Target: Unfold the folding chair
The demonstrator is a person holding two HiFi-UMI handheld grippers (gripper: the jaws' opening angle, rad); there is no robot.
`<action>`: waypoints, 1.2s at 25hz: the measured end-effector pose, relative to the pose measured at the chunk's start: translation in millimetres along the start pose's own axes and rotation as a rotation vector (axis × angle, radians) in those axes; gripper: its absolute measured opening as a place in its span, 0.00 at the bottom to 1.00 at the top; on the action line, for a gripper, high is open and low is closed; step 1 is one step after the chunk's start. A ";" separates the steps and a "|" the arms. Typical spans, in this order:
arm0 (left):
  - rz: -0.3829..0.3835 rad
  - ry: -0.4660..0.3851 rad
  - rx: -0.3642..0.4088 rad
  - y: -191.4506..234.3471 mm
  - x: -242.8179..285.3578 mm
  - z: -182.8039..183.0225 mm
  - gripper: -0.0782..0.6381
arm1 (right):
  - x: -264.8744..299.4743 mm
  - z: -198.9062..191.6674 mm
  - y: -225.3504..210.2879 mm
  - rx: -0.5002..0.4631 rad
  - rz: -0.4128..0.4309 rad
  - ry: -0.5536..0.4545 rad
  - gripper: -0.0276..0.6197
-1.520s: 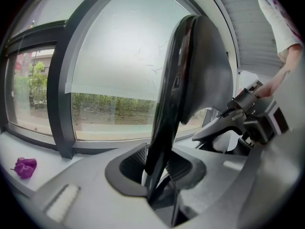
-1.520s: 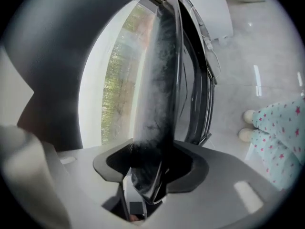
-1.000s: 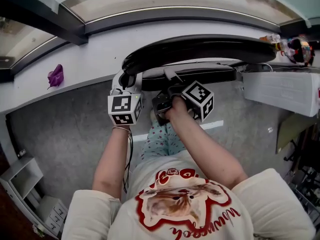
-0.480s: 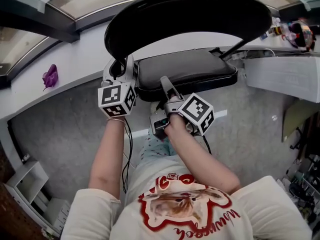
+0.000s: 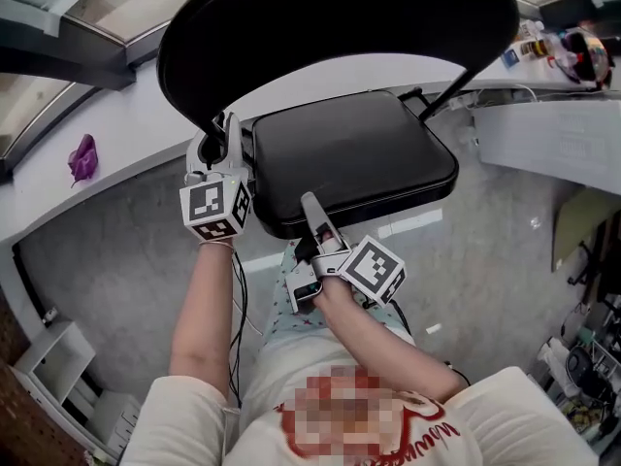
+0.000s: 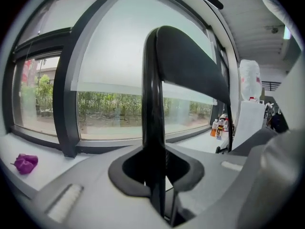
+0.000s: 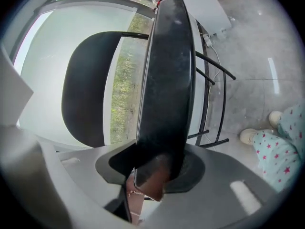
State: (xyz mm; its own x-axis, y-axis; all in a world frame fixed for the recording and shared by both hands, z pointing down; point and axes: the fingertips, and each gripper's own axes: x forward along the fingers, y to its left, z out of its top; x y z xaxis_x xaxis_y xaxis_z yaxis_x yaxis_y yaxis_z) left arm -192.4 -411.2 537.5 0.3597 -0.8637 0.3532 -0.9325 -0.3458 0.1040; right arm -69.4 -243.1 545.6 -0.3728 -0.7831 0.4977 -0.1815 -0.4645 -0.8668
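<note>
Black folding chair standing on the floor, its seat lying nearly level below the backrest. The left gripper has its jaws clamped on the frame tube at the backrest's left edge. The jaws of the right gripper have just been closing and grip the seat's front edge.

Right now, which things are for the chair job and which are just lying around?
Job: folding chair; left gripper, holding its frame; right gripper, fingers just closing further on its seat edge.
Lying about: purple thing on the sill; bottles; white shelf unit.
</note>
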 end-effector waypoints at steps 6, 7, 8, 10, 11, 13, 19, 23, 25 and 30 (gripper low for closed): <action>0.067 0.040 0.046 -0.7 5.9 -37.6 0.19 | -12.6 -10.5 -32.1 0.028 0.010 0.048 0.33; 0.081 0.046 0.048 -0.2 6.1 -41.9 0.19 | -14.9 -12.7 -39.8 0.033 0.006 0.057 0.33; 0.095 0.057 0.047 0.2 6.4 -47.0 0.19 | -17.1 -14.6 -48.4 0.038 -0.002 0.067 0.34; 0.120 0.083 0.041 0.0 7.5 -58.6 0.19 | -20.7 -17.6 -66.6 0.046 -0.022 0.086 0.35; 0.131 0.094 0.043 0.0 8.1 -63.9 0.19 | -22.2 -19.1 -75.1 0.048 -0.026 0.092 0.36; 0.151 0.109 0.055 1.3 9.2 -71.1 0.19 | -24.7 -22.7 -88.2 0.045 -0.011 0.098 0.36; 0.194 0.105 0.003 6.2 13.8 -91.1 0.19 | -27.6 -29.8 -123.6 0.034 0.021 0.110 0.37; 0.204 0.085 -0.062 6.6 16.7 -101.2 0.18 | -31.4 -34.2 -142.7 0.031 0.092 0.142 0.37; 0.197 0.087 -0.101 7.3 18.8 -106.3 0.17 | -32.3 -35.9 -151.6 0.028 0.123 0.146 0.37; 0.163 0.131 -0.129 9.2 22.9 -118.9 0.17 | -35.2 -41.9 -176.3 0.023 0.161 0.132 0.37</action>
State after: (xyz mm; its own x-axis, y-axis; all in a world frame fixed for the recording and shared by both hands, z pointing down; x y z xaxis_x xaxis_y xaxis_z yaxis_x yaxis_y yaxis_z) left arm -196.6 -390.6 657.1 0.2048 -0.8462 0.4920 -0.9773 -0.1489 0.1507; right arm -62.4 -116.3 679.6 -0.5119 -0.7875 0.3432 -0.0897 -0.3483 -0.9331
